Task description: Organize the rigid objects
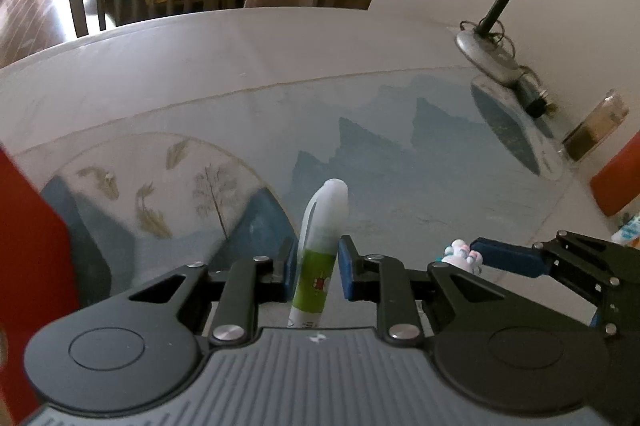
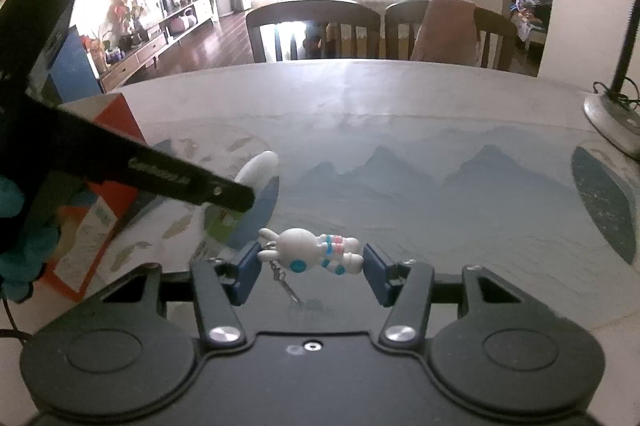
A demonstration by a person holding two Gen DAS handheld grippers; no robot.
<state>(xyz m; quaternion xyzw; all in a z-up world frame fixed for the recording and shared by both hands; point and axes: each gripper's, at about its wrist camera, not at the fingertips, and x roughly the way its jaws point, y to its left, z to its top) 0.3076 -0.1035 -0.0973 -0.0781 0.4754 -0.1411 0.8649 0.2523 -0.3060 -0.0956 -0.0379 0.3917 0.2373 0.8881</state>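
Note:
My left gripper (image 1: 317,266) is shut on a white bottle with a green label (image 1: 318,254), held upright between its blue pads above the table. The bottle also shows in the right wrist view (image 2: 256,167), partly hidden behind the left gripper's black arm. My right gripper (image 2: 312,264) is shut on a white rabbit astronaut keychain figure (image 2: 312,250), gripped lengthwise between its blue pads, its metal chain hanging below. In the left wrist view the figure (image 1: 462,256) shows at the tip of the right gripper's fingers (image 1: 508,254).
A red box (image 2: 108,161) stands at the table's left side, also in the left wrist view (image 1: 28,266). A desk lamp (image 1: 492,37) and a jar (image 1: 596,125) stand at the right by the wall, with an orange object (image 1: 620,177) nearby. Wooden chairs (image 2: 312,29) stand behind the table.

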